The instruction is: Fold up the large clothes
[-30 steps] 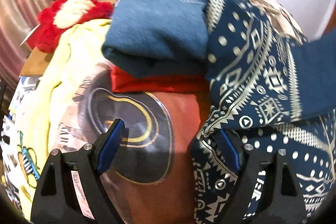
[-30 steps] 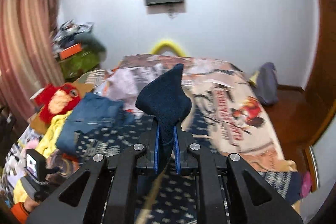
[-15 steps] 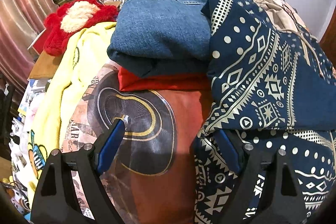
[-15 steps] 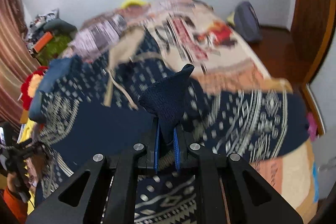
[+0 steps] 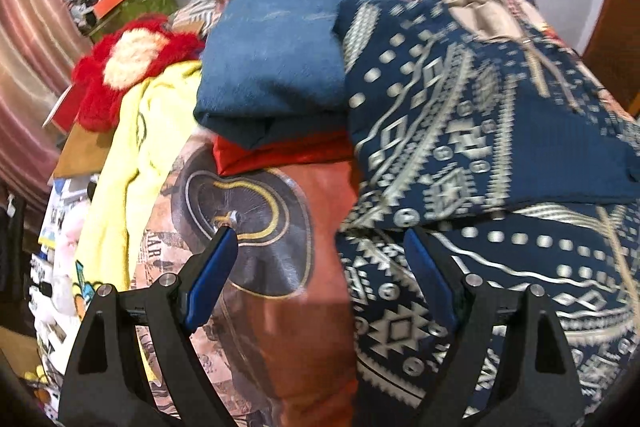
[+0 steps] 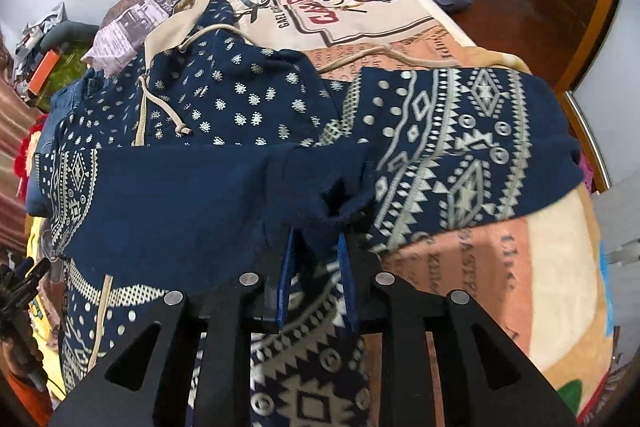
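Navy cotton hoodie [image 6: 224,115] with pale geometric print, spread on the bed [image 6: 400,11] directly ahead of the right gripper [image 6: 316,267].

Step in hand — a sleeve [image 6: 192,203] has been laid across the body and is being let go. The right gripper's jaws have just been opening; the dark cuff [image 6: 332,203] sits between them, its tip bunched just beyond the pads, and the grip looks slack rather than clenched.

Left gripper [image 5: 320,267] — wide open, nothing between its jaws, hanging over the hoodie's left edge where it meets the printed bedspread [image 5: 248,211]. Folded jeans [image 5: 272,59] lie ahead of it, touching the hoodie's far left corner.

Orientation — hood [image 6: 180,27] and drawstrings [image 6: 160,99] point away from both grippers; hem lies nearest them, partly under the right one. Long axis runs from the grippers outward; the folded sleeve crosses it from left to right.

Next move, as judged — free the cuff fully, then take the other sleeve [image 6: 472,147], lying to the right, and bring it across the body likewise.
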The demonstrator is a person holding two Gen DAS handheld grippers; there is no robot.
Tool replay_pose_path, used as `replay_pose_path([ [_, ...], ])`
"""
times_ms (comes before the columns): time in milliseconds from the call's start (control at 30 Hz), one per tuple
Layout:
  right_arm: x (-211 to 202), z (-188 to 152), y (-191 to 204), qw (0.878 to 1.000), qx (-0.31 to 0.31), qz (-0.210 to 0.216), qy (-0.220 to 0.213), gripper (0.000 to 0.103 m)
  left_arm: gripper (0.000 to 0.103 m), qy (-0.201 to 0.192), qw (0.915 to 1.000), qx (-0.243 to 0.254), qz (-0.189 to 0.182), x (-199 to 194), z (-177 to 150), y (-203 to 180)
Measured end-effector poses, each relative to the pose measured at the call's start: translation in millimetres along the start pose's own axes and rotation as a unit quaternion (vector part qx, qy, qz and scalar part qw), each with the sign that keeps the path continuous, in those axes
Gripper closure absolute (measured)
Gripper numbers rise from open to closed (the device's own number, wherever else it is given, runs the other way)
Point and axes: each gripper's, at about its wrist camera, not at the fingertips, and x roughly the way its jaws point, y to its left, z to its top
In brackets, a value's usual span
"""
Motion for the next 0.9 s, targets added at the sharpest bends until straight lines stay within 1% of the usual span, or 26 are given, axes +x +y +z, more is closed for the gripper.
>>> replay_pose_path([
  [67, -13, -1, -3, 1.000, -0.003, -0.002, -0.010, 0.083, 0.018, -0.014, 0.9999, 0.009, -0.005, -13, 3, -5],
  [167, -36, 1, -6, 0.999, -0.007, -0.001, -0.037, 0.083, 0.018, -0.040, 0.9989, 0.022, -0.011, -35, 11, -17],
  [267, -63, 4, -11, 0.997, -0.005, 0.002, -0.072, 0.082, 0.018, -0.067, 0.9970, 0.027, -0.027, -56, 23, -27],
  [333, -82, 8, -15, 0.995, -0.001, 0.004, -0.098, 0.078, 0.017, -0.086, 0.9949, 0.025, -0.047, -71, 34, -35],
  [367, -91, 8, -19, 0.994, 0.002, 0.004, -0.113, 0.069, 0.015, -0.093, 0.9939, 0.023, -0.055, -76, 38, -38],
  [400, -101, 8, -22, 0.991, 0.007, 0.001, -0.131, 0.058, 0.013, -0.105, 0.9920, 0.021, -0.067, -83, 44, -44],
  [433, -108, 9, -26, 0.989, 0.013, -0.003, -0.147, 0.053, 0.012, -0.115, 0.9904, 0.021, -0.075, -89, 50, -47],
  [467, -117, 9, -32, 0.986, 0.023, -0.007, -0.166, 0.044, 0.010, -0.122, 0.9892, 0.021, -0.079, -92, 54, -51],
  [500, -123, 8, -37, 0.983, 0.032, -0.011, -0.178, 0.038, 0.007, -0.133, 0.9872, 0.023, -0.084, -97, 60, -58],
  [533, -127, 8, -43, 0.982, 0.041, -0.014, -0.186, 0.036, 0.007, -0.140, 0.9860, 0.026, -0.087, -100, 64, -66],
  [567, -128, 8, -50, 0.981, 0.050, -0.015, -0.188, 0.034, 0.006, -0.146, 0.9848, 0.030, -0.090, -102, 68, -73],
  [633, -127, 8, -63, 0.980, 0.068, -0.015, -0.185, 0.033, 0.006, -0.149, 0.9833, 0.038, -0.097, -102, 74, -88],
  [700, -118, 8, -80, 0.981, 0.091, -0.017, -0.173, 0.033, 0.006, -0.145, 0.9826, 0.049, -0.105, -98, 79, -102],
  [800, -88, 6, -112, 0.981, 0.140, -0.019, -0.136, 0.033, 0.006, -0.134, 0.9824, 0.068, -0.111, -87, 81, -123],
  [900, -61, 0, -140, 0.977, 0.185, -0.020, -0.105, 0.033, 0.006, -0.121, 0.9823, 0.091, -0.110, -72, 79, -143],
])
